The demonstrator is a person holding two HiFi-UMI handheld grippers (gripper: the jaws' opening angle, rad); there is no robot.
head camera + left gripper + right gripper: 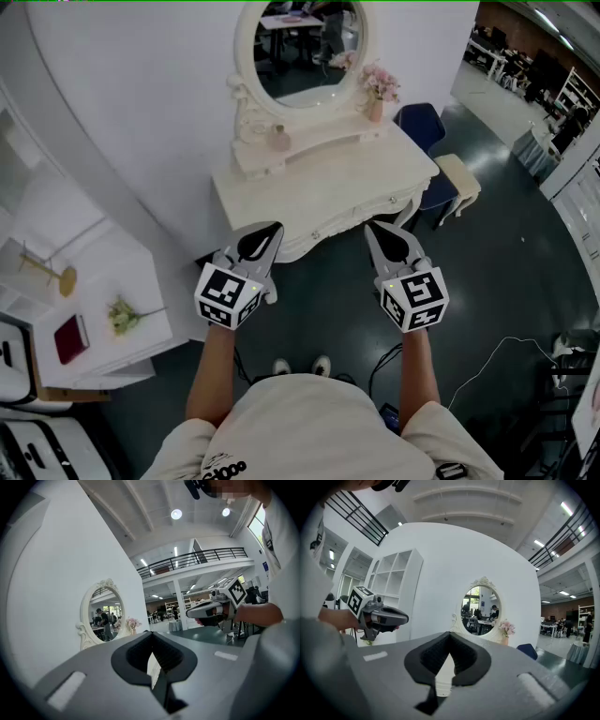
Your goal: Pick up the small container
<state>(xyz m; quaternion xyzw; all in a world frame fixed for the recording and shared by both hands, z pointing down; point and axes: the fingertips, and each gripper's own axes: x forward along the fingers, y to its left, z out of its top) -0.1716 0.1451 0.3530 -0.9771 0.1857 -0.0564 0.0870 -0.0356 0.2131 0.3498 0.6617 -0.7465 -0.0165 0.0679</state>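
Note:
The small container [278,139], a pinkish bottle, stands on the raised shelf of the white dressing table [319,202], left of the oval mirror [305,47]. Both grippers hover side by side over the floor in front of the table's front edge, well short of the container. My left gripper [274,228] [151,637] is shut with nothing in it. Level with it on the right, my right gripper [371,227] [450,637] also has its jaws together and holds nothing. The container itself does not show clearly in either gripper view.
A vase of pink flowers [377,92] stands at the shelf's right end. A blue chair [420,124] and a cream stool [459,178] sit right of the table. A white shelf unit [103,281] at left holds flowers and a red book [70,337]. Cables [506,352] lie on the floor.

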